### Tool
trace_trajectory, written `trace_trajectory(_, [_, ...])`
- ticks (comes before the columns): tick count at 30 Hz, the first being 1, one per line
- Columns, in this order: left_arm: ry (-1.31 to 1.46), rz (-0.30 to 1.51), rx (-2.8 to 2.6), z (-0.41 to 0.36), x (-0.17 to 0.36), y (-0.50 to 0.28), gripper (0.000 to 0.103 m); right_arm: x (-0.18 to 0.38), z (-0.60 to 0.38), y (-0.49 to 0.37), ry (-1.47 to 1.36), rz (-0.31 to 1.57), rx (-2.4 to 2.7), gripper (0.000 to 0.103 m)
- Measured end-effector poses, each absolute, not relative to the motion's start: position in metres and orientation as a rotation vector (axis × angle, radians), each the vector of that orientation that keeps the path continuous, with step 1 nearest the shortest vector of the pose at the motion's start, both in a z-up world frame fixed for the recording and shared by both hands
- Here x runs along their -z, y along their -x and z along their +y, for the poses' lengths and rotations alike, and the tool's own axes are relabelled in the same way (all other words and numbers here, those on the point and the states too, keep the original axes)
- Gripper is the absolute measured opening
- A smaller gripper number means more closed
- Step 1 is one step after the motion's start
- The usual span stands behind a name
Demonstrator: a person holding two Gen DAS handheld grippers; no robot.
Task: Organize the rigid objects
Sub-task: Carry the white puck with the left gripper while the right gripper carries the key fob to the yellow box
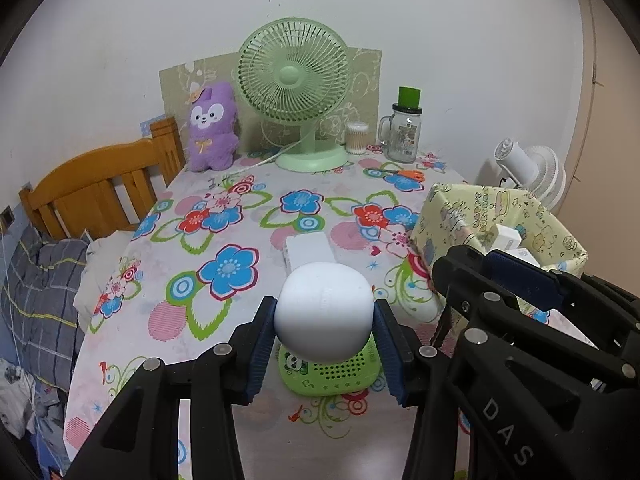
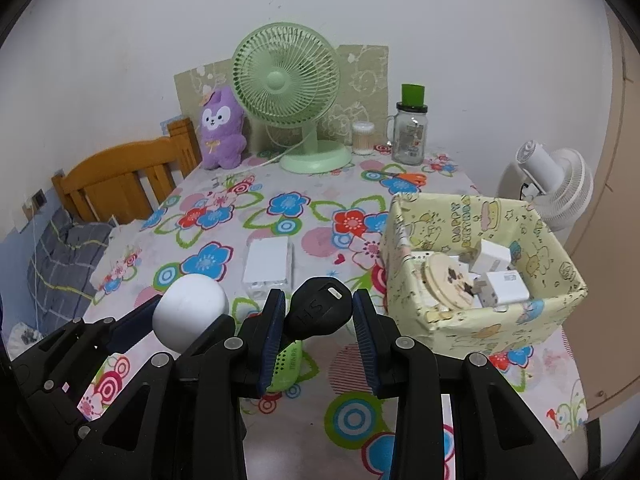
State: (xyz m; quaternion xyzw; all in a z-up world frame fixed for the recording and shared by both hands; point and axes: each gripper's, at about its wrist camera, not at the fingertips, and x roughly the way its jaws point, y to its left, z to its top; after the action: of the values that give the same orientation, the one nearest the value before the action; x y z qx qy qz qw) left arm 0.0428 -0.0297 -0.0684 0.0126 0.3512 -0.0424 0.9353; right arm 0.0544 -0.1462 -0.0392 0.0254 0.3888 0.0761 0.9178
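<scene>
- So both grippers are carrying stuff right now: the left gripper [image 1: 324, 320] is squeezing a white rounded object [image 1: 323, 312] between its blue pads, up off the floral table [image 1: 192, 320].
- The right gripper [image 2: 319, 312] is pinching a small black plug-looking thing [image 2: 318, 308], its long axis running roughly toward the far right and tilting up a bit.
- The relation that matters: the yellow patterned box [image 2: 460, 320] is sitting to the right of both, and the right gripper is way nearer, basically just beside its near left wall.
- The left one is hanging further left, over a green speaker-ish gadget [image 1: 332, 372], so I'm guessing the black piece is going in first.
- A white flat box [image 2: 267, 266] is lying on the table ahead, untouched.
</scene>
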Motion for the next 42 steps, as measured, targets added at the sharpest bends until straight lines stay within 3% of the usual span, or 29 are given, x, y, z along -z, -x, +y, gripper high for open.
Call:
trace_trajectory(22, [-0.063,0.691,0.122,-0.08,0.039,-0.065,0.049,0.015,-0.195,-0.076,-0.085,0.772,-0.136,0.038])
trace_trajectory(42, [-0.084,0.72,0.204,-0.146,0.045,-0.099,0.049,0.024,-0.264,-0.106,-0.09,0.792,-0.052,0.038])
